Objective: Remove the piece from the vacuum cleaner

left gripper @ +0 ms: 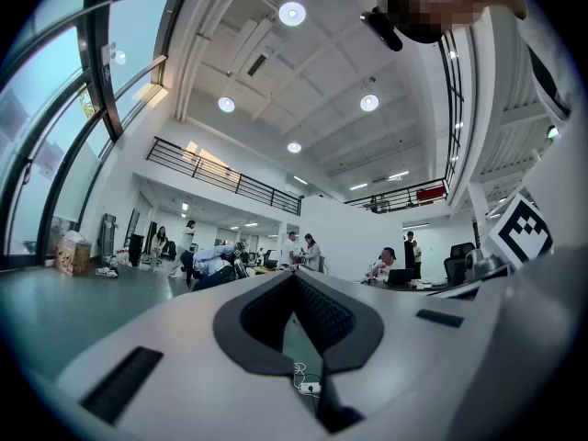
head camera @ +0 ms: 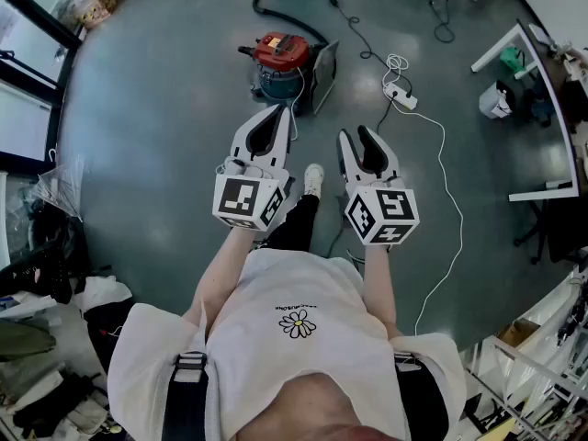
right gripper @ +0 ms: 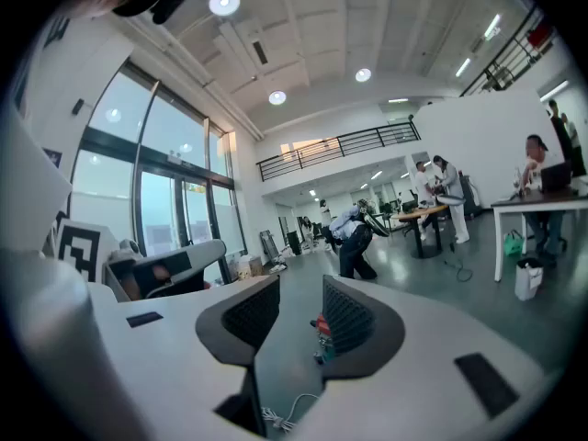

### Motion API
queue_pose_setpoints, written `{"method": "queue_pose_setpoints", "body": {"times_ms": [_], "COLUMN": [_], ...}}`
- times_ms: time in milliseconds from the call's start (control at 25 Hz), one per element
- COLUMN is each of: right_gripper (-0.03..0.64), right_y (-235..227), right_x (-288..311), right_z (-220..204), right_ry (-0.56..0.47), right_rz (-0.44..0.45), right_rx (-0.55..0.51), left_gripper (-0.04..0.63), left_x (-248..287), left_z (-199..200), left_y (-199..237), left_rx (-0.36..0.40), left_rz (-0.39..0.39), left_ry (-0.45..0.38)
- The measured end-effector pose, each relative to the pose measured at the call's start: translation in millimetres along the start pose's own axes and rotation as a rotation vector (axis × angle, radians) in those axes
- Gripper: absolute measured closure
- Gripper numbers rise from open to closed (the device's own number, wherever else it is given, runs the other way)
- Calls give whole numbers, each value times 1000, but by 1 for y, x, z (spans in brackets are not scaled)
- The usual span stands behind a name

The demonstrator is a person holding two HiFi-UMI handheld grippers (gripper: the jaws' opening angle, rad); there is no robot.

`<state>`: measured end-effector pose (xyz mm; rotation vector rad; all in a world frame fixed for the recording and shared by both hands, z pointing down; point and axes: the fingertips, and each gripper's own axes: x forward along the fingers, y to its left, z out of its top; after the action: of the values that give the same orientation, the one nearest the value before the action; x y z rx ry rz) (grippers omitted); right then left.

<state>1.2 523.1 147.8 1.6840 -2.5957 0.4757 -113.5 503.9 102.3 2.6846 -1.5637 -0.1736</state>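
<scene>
The vacuum cleaner [head camera: 278,63], with a red top and a teal drum, stands on the grey floor ahead of me. A grey flat panel [head camera: 324,76] leans at its right side. My left gripper [head camera: 281,108] is held level just short of the vacuum, its jaws meeting at the tips with nothing between them [left gripper: 294,276]. My right gripper [head camera: 354,134] hangs farther back and to the right, open and empty. In the right gripper view the vacuum cleaner [right gripper: 323,332] shows small through the gap of that gripper [right gripper: 300,294]. Neither gripper touches it.
A white power strip [head camera: 401,96] with a long white cable lies right of the vacuum. A black hose [head camera: 276,12] curls behind it. A white table [head camera: 544,108] and a bin [head camera: 496,101] stand at right; clutter lines the left wall. Several people work in the background [right gripper: 354,237].
</scene>
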Motion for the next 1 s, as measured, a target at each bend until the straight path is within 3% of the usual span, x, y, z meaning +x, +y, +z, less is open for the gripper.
{"method": "queue_pose_setpoints", "body": {"times_ms": [160, 360, 640, 880, 1000], "right_gripper": [486, 488, 488, 488, 488], "right_y": [-38, -85, -149, -183, -202], "right_x": [64, 144, 242, 298, 333], "right_z": [12, 56, 93, 85, 80], "right_ry": [13, -15, -18, 43, 65], "right_rz": [106, 226, 174, 107, 115], "right_rx": [131, 299, 350, 356, 379], "left_gripper": [592, 592, 592, 592, 592], "left_x": [72, 165, 272, 318, 346], "left_z": [-20, -16, -23, -47, -62], "left_y": [41, 92, 152, 179, 192], "left_rx": [-35, -49, -70, -84, -99], "left_rz": [40, 62, 85, 102, 131], "left_ry": [11, -11, 4, 68, 85]}}
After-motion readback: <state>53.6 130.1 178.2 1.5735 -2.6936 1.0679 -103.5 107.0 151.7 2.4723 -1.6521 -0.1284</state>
